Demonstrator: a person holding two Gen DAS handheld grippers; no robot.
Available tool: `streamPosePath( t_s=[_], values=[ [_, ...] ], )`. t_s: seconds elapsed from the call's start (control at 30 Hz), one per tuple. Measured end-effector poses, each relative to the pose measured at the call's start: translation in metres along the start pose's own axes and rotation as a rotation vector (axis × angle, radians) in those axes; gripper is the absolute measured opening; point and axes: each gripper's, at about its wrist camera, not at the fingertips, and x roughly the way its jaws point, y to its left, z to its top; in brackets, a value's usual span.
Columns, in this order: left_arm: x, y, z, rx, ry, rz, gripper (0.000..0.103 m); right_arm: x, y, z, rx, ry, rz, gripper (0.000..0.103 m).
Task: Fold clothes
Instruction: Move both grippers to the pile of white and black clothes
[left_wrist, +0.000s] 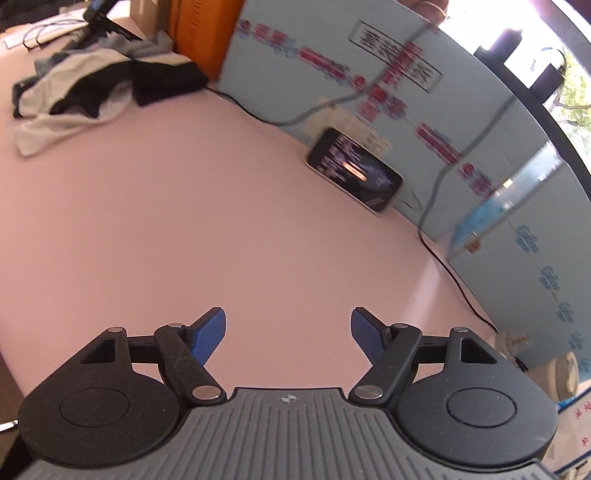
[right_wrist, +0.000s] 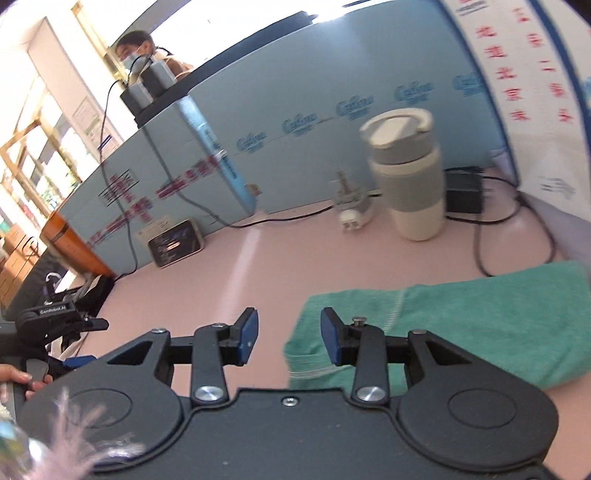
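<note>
Nearest, left gripper (left_wrist: 288, 334) spread wide, empty, above bare pink table (left_wrist: 166, 221). Right gripper (right_wrist: 289, 334) partly spread, empty, beside folded green towel (right_wrist: 461, 317). Farther left, unfolded clothes pile (left_wrist: 96, 88). Likely between garments; next, fetching from pile.

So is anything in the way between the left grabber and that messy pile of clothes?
Nothing visible. From the left gripper, open and empty, only bare pink table stretches to the pile of clothes at the far corner. The phone leans off to the side.

soft green terry cloth (right_wrist: 461, 317) on smooth matt pink table (right_wrist: 229, 266); glossy phone (left_wrist: 354, 170)
</note>
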Motion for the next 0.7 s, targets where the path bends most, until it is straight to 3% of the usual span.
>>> streamPosePath(
  t_s=[0.2,0.47,0.7],
  values=[
    [0.015,0.097,0.069,0.079,-0.105,0.18,0.074,0.075,0.074,-0.011,-0.014,0.117,0.047,0.04],
    [0.062,0.179,0.158,0.409,-0.132,0.484,0.08,0.142,0.19,-0.043,0.005,0.24,-0.002,0.04],
    [0.096,0.19,0.174,0.643,-0.176,0.537,0.086,0.158,0.248,-0.05,-0.038,0.257,-0.055,0.042]
  ],
)
